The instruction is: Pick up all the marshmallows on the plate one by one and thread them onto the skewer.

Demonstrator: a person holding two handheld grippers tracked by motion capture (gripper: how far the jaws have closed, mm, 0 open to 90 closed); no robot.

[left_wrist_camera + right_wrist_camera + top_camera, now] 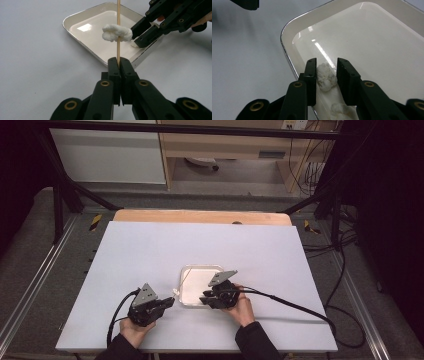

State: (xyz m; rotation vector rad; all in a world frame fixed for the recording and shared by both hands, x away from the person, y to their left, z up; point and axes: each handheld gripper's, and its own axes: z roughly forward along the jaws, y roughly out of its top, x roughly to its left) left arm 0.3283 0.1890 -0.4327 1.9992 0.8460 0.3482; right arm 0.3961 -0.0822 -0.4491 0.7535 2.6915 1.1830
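while my left gripper (pixel 118 65) pinches a wooden skewer (pixel 118 30) with a white cotton-like wad (pixel 116 33) stuck on it, my right gripper (pixel 326 72) sits spread around another white lump (pixel 325 77) inside the white tray (pixel 287 30) near its rim. tray rests on the white table (pixel 150 255).

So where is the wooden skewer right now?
The wooden skewer is clamped in the left gripper, upright in the left gripper view, over the near edge of the white tray, with a white lump threaded on it.
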